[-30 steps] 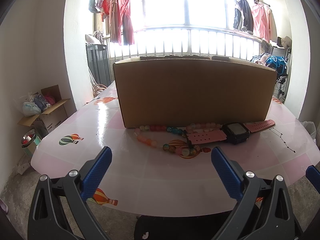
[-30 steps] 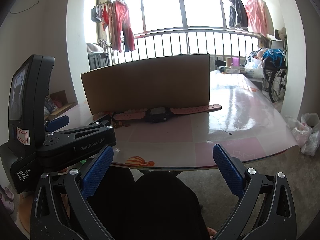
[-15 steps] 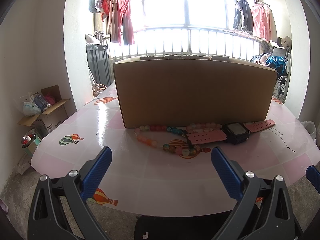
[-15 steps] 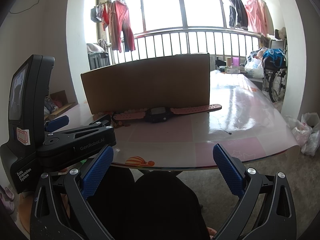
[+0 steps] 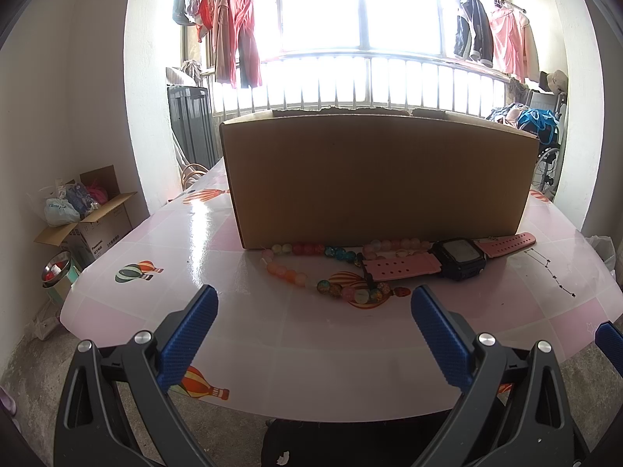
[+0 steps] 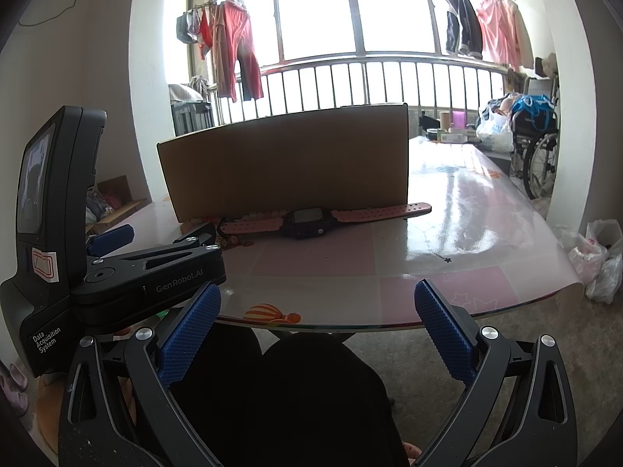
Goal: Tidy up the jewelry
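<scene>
Cardboard box hides its contents; bead string and watch lie outside; both fingers wide.

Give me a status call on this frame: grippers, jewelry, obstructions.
Left gripper open, empty, short of the table edge. Right gripper open, empty. Bead necklace and watch lie on the table before the box, untouched. Nothing in the way.

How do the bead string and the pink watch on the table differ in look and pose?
The bead string is a chain of round, many-coloured beads lying in a loose curved loop; the watch has a flat pink strap with holes and a dark rectangular face, stretched out nearly straight. The bead string lies further left, the watch further right. Both rest on the table before the cardboard box, untouched by either gripper.
</scene>
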`<control>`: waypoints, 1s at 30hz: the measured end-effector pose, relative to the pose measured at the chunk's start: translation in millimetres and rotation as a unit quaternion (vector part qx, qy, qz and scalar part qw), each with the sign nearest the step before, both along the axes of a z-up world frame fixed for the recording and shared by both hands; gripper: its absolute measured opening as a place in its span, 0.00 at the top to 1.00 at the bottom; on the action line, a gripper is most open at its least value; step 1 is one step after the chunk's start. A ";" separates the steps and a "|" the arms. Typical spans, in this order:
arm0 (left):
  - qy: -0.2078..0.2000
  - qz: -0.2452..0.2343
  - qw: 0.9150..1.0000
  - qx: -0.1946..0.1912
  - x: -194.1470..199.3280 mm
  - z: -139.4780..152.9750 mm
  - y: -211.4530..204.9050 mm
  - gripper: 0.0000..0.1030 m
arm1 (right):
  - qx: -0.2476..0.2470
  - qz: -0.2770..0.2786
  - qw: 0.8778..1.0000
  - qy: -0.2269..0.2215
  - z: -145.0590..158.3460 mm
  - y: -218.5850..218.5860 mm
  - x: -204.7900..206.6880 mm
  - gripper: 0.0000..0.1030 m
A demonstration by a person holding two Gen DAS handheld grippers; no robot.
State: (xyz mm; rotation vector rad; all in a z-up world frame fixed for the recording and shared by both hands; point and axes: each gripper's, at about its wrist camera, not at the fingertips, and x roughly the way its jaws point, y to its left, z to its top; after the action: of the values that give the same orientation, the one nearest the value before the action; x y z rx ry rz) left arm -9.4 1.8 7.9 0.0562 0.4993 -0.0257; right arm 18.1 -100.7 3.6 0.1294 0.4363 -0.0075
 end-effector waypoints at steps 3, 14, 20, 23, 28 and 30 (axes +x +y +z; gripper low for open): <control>0.000 0.000 1.000 0.000 0.1 -0.1 0.3 0.06 | 0.000 0.000 1.000 0.000 0.1 -0.1 0.2 0.06; -0.001 0.001 1.000 0.005 -1.0 0.6 -1.2 0.06 | 0.005 0.000 1.000 0.001 -0.6 -1.6 1.2 0.06; -0.002 0.002 1.000 0.006 -2.1 0.5 -2.1 0.06 | 0.001 -0.002 1.000 0.000 0.2 0.0 -0.1 0.06; -0.006 0.004 1.000 0.011 -3.2 0.7 -3.2 0.06 | 0.001 -0.002 1.000 0.000 0.3 -0.4 0.1 0.06; -0.006 0.003 1.000 0.013 -3.1 0.4 -4.4 0.06 | 0.004 -0.003 1.000 0.000 0.0 -1.3 0.1 0.06; -0.005 0.003 1.000 0.012 -3.0 0.4 -4.5 0.06 | 0.004 -0.003 1.000 0.000 0.0 -1.3 0.2 0.06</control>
State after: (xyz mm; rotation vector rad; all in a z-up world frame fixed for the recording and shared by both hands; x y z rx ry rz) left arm -12.3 -2.7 8.3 0.0789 0.4892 -0.0123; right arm 18.3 -102.0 3.6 0.1375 0.4370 -0.0114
